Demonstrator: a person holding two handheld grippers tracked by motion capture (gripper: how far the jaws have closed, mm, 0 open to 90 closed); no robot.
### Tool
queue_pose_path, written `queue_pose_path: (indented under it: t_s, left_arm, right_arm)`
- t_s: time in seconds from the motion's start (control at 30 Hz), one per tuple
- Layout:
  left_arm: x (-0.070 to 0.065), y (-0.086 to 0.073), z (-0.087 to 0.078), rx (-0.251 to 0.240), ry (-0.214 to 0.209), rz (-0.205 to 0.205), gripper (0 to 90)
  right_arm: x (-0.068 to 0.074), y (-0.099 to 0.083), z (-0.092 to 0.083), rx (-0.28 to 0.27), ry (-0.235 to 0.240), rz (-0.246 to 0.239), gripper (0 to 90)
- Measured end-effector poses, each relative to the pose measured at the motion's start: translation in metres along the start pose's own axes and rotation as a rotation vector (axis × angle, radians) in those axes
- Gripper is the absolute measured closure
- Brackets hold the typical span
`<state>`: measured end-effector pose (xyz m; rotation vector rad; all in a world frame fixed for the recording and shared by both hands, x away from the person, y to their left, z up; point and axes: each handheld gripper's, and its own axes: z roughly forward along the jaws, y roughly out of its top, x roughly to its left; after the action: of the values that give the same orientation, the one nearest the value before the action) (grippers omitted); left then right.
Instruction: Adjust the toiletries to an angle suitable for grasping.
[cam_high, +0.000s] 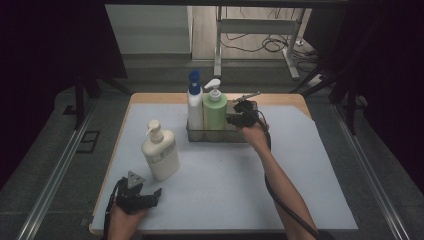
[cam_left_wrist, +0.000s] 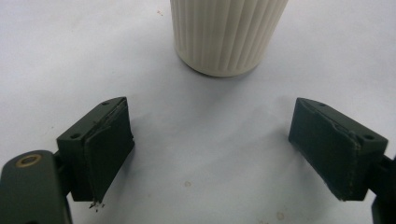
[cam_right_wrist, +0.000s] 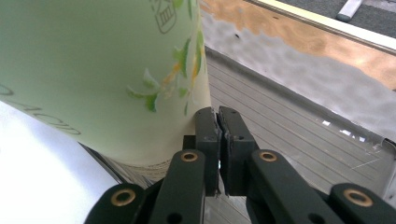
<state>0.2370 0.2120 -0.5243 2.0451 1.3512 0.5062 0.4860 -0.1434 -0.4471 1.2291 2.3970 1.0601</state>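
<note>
Two closed jaws just beside green bottle (cam_right_wrist: 93, 70)

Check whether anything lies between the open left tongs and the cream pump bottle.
Nothing visible does: bare white mat lies between the left tongs and the ribbed base of the cream pump bottle.

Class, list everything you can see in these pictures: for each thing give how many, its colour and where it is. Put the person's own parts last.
Pump bottle: one, cream, upright on the mat's left, outside the tray.
Pump bottle: one, light green, in the tray.
Bottle: one, white with blue cap, in the tray, left of the green one.
Tray: one, clear, at the mat's far middle.
Mat: one, pale grey, on the wooden table.
Left gripper: black, open, near the cream bottle.
Right gripper: black, shut, inside the tray beside the green bottle.
</note>
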Motion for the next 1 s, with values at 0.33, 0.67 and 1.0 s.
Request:
queue_pose_path:
  t_s: [0.33,0.67,1.0]
  left_arm:
    - [0.000,0.000,0.000,0.000,0.001,0.000,13.1]
    - [0.000,0.000,0.000,-0.001,0.001,0.000,13.1]
    - [0.000,0.000,0.000,-0.001,0.001,0.000,13.1]
  right_arm:
    - [0.003,0.000,0.000,0.000,-0.019,-0.007,85.8]
    - [0.002,-0.005,-0.010,-0.007,-0.019,-0.026,74.9]
    - [0.008,-0.010,-0.029,-0.046,-0.012,-0.075,65.6]
